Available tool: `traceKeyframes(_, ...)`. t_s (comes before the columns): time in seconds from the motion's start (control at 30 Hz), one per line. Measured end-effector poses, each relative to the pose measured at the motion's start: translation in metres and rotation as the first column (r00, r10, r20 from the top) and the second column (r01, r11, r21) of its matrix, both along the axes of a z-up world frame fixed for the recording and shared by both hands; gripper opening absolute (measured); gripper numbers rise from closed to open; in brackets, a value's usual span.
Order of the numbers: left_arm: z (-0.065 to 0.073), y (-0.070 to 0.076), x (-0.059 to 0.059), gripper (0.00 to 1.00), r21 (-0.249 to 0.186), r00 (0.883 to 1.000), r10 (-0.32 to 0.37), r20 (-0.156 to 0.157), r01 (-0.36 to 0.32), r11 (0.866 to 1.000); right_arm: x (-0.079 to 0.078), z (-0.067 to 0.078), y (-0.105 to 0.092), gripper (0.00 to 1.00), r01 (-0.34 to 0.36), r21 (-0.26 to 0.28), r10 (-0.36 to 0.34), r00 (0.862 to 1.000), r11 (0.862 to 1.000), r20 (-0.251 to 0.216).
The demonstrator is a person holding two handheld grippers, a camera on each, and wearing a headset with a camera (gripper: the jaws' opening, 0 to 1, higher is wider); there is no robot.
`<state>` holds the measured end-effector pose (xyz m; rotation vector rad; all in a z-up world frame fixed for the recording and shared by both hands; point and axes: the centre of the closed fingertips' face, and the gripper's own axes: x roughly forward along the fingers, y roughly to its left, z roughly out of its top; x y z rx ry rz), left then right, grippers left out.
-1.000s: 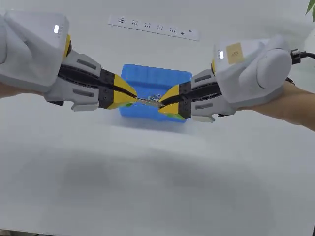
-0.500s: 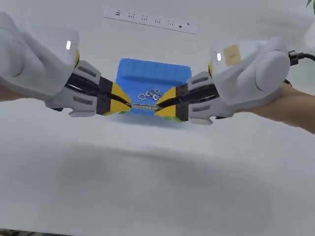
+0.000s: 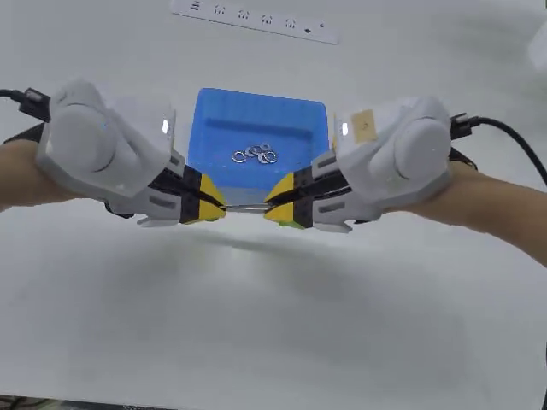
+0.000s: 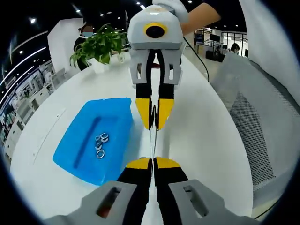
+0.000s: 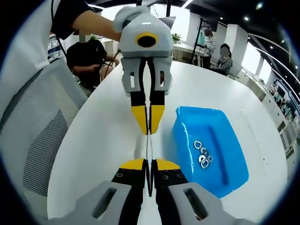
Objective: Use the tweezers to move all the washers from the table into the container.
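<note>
Thin metal tweezers span the gap between my two grippers, just in front of the blue container. My left gripper is shut on one end and my right gripper is shut on the other. Several washers lie together in the container. From the left gripper view the tweezers run straight to the facing right gripper, with the container and washers at left. From the right gripper view the tweezers lead to the left gripper, container and washers at right.
A white power strip lies at the far edge of the white table. A potted plant stands beyond the table, a mesh office chair sits beside it, and people are in the background.
Both grippers, still holding the tweezers, have drawn back toward me off the container to its near edge. The washers now lie uncovered inside it.
</note>
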<state>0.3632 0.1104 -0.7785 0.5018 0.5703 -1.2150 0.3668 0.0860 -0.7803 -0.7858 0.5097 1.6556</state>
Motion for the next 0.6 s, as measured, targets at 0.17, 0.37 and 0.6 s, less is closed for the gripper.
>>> traceKeyframes(0.17, -0.012, -0.004, 0.002, 0.06, 0.013, 1.000, 0.011, -0.018, -0.011, 1.000, 0.003, -0.013, -0.005, 0.08, 0.030, -0.005, -0.031, 0.999, 1.000, -0.016)
traceKeyframes(0.37, -0.016, -0.003, 0.005, 0.06, 0.007, 0.998, 0.028, -0.050, -0.028, 1.000, 0.006, -0.026, -0.005, 0.08, 0.043, -0.028, -0.043, 0.999, 0.999, -0.016)
traceKeyframes(0.6, -0.021, -0.001, 0.002, 0.07, 0.030, 0.998, 0.022, -0.053, -0.021, 0.999, 0.006, -0.024, -0.002, 0.08, 0.034, -0.021, -0.034, 0.999, 0.999, -0.011)
